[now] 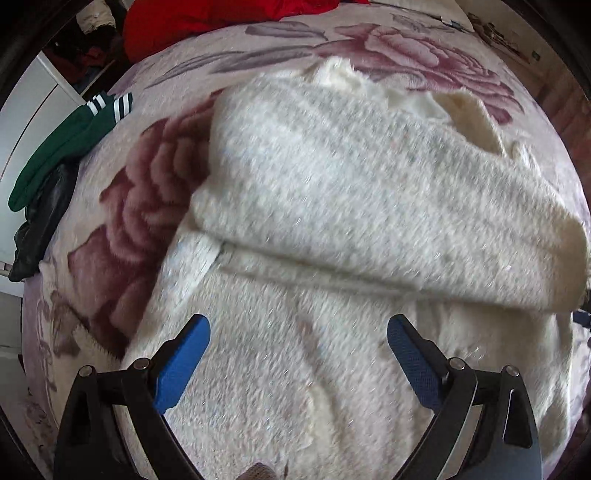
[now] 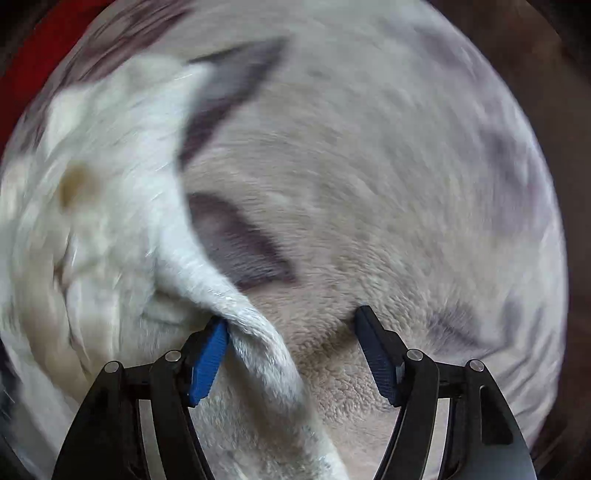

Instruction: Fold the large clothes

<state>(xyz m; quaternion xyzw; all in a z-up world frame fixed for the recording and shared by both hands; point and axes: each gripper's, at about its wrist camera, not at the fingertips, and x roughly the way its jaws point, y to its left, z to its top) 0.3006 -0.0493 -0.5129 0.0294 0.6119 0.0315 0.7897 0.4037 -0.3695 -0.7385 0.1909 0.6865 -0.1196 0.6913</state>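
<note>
A large fuzzy white garment [image 1: 332, 192] lies on the flowered bed cover [image 1: 147, 177], with its upper part folded over the lower part. My left gripper [image 1: 298, 332] is open and empty, just above the garment's lower part. In the right wrist view, which is motion-blurred, my right gripper [image 2: 291, 325] is open. A strip of the white garment [image 2: 258, 339] runs between its jaws, against the left blue pad [image 2: 208, 362]. The bulk of the garment [image 2: 96, 206] lies to the left.
A green garment with white stripes [image 1: 62, 144] and a black one [image 1: 44, 218] lie at the bed's left edge. A red cloth [image 1: 207, 22] lies at the far end. A white cupboard stands at left. The bed's right edge drops to a dark floor [image 2: 561, 110].
</note>
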